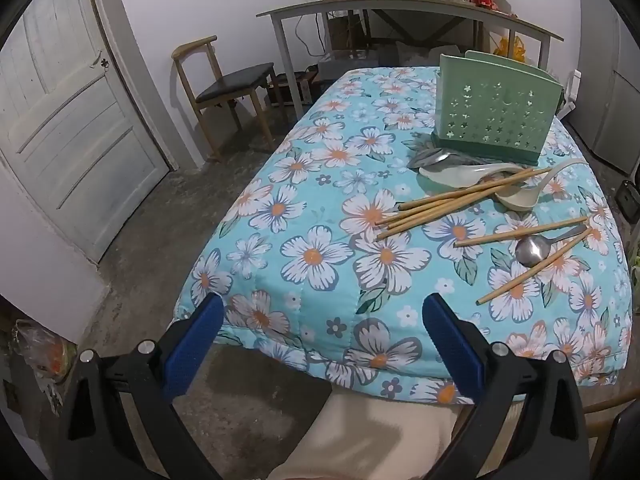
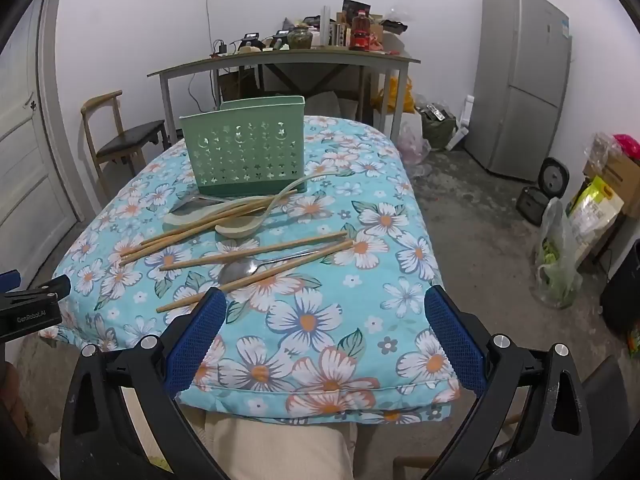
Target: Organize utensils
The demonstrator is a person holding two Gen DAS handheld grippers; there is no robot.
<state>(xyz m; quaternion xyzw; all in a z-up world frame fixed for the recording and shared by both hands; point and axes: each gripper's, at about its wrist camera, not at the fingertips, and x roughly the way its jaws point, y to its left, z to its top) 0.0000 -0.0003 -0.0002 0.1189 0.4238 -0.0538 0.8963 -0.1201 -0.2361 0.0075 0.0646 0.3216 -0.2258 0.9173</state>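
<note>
A green perforated utensil holder (image 1: pixel 496 116) (image 2: pixel 246 152) stands upright on the flowered table cover. In front of it lie cream ladle spoons (image 1: pixel 516 196) (image 2: pixel 236 228), a bundle of wooden chopsticks (image 1: pixel 448 204) (image 2: pixel 188 232), and metal spoons (image 1: pixel 434 158). Nearer lie a steel spoon (image 1: pixel 532 248) (image 2: pixel 240 270) and two loose chopsticks (image 1: pixel 532 270) (image 2: pixel 256 278). My left gripper (image 1: pixel 322 316) is open and empty at the near left edge of the table. My right gripper (image 2: pixel 326 308) is open and empty just short of the loose chopsticks.
The flowered cover (image 1: pixel 320 216) (image 2: pixel 360 300) drapes the table edges. A wooden chair (image 1: pixel 224 92) (image 2: pixel 124 140) and a cluttered side table (image 1: pixel 400 8) (image 2: pixel 288 60) stand behind. A fridge (image 2: pixel 524 80), bags and boxes (image 2: pixel 592 208) are at the right. The left gripper body (image 2: pixel 28 308) shows at left.
</note>
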